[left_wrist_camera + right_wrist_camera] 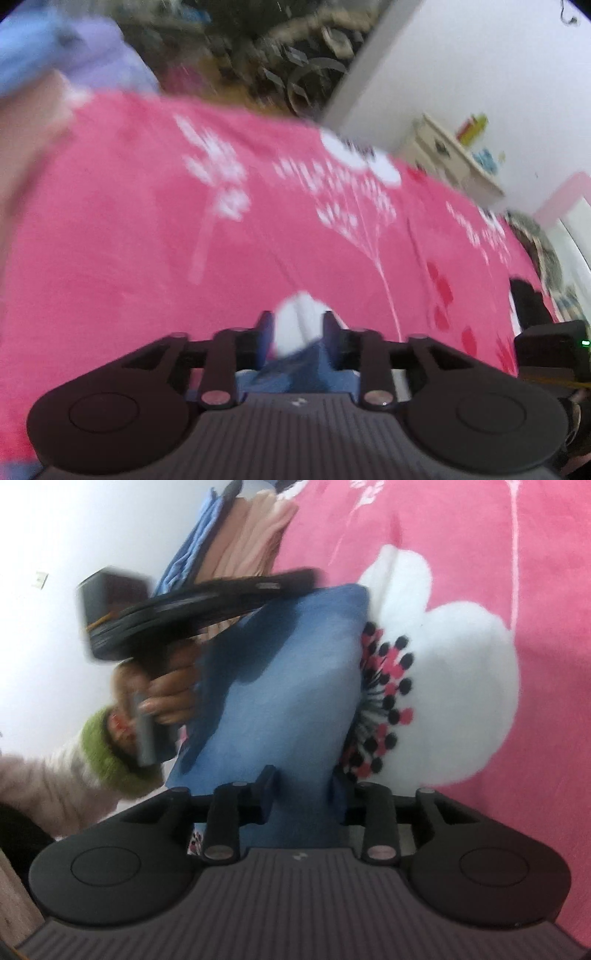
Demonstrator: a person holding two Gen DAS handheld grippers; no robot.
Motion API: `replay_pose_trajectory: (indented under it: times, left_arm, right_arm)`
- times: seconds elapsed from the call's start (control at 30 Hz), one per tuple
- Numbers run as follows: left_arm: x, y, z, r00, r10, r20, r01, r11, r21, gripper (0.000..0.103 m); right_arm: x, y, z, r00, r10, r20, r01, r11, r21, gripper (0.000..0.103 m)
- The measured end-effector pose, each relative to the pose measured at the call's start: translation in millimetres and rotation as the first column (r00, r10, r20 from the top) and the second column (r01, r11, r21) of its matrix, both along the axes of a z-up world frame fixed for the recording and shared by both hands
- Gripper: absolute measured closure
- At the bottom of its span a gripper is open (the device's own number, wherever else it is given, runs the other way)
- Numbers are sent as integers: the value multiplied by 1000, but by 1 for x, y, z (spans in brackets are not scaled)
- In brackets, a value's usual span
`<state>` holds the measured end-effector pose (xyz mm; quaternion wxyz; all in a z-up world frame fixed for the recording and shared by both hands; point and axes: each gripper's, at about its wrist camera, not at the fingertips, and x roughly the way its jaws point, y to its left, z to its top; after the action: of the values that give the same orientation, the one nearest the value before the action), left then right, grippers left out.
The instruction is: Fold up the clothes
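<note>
A blue garment (280, 686) is held stretched above a pink flowered bedspread (535, 590). My right gripper (301, 794) is shut on its near edge. My left gripper (298, 328) is shut on the far end of the same blue cloth (295, 369), with a white patch of the bedspread showing between its fingers. In the right wrist view the left gripper (207, 602) and the hand holding it appear at the upper left, at the garment's far corner. Both views are blurred by motion.
A stack of folded clothes, beige and blue (236, 542), lies on the bedspread by the wall. It shows as lilac and beige cloth in the left wrist view (74, 62). A white cabinet (454, 158) stands by the wall beyond the bed.
</note>
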<state>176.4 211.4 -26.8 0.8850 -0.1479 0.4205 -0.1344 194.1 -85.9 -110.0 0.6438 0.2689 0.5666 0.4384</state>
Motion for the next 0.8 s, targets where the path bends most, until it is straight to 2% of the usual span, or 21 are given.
replay_pose_trajectory:
  times: [0.07, 0.1, 0.2, 0.27, 0.37, 0.43, 0.53, 0.57, 0.67, 0.73, 0.8]
  left_arm:
    - [-27, 19, 19, 997, 64, 31, -65, 997, 41, 53]
    - [-42, 29, 23, 994, 102, 27, -104, 992, 68, 51]
    - [-86, 57, 30, 980, 198, -13, -194, 972, 133, 47]
    - [-111, 72, 26, 966, 251, -61, -241, 960, 146, 45]
    - [-131, 88, 10, 951, 274, -146, -261, 960, 98, 36]
    - [-134, 91, -4, 950, 251, -188, -249, 968, 36, 36]
    - [-134, 93, -26, 946, 223, -234, -243, 968, -61, 35]
    - [-133, 94, -35, 944, 220, -245, -248, 965, -89, 32]
    - [-131, 95, -52, 937, 232, -260, -281, 944, -171, 28]
    - [-130, 91, -57, 937, 239, -256, -292, 936, -198, 28]
    - [-127, 82, -54, 945, 224, -237, -268, 948, -172, 27]
  right_arm:
    - [6, 2, 1, 1000, -19, -10, 19, 1000, -1, 57]
    - [9, 3, -1, 1000, -19, -22, 19, 1000, 3, 55]
    - [16, 5, -7, 998, -22, -59, 23, 1000, 16, 47]
    - [23, 7, -14, 995, -23, -100, 26, 999, 30, 45]
    - [30, 10, -24, 986, -27, -167, 40, 996, 74, 44]
    - [27, 18, -26, 977, -13, -212, 38, 993, 112, 38]
    - [24, 24, -26, 975, -9, -222, 36, 992, 117, 28]
    - [21, 27, -23, 978, -3, -208, 25, 994, 103, 26]
    - [9, 44, -14, 989, 19, -145, -14, 999, 39, 28]
    - [1, 49, -7, 995, 24, -94, -26, 999, -19, 38]
    - [-4, 51, -1, 998, 22, -53, -26, 997, -73, 53]
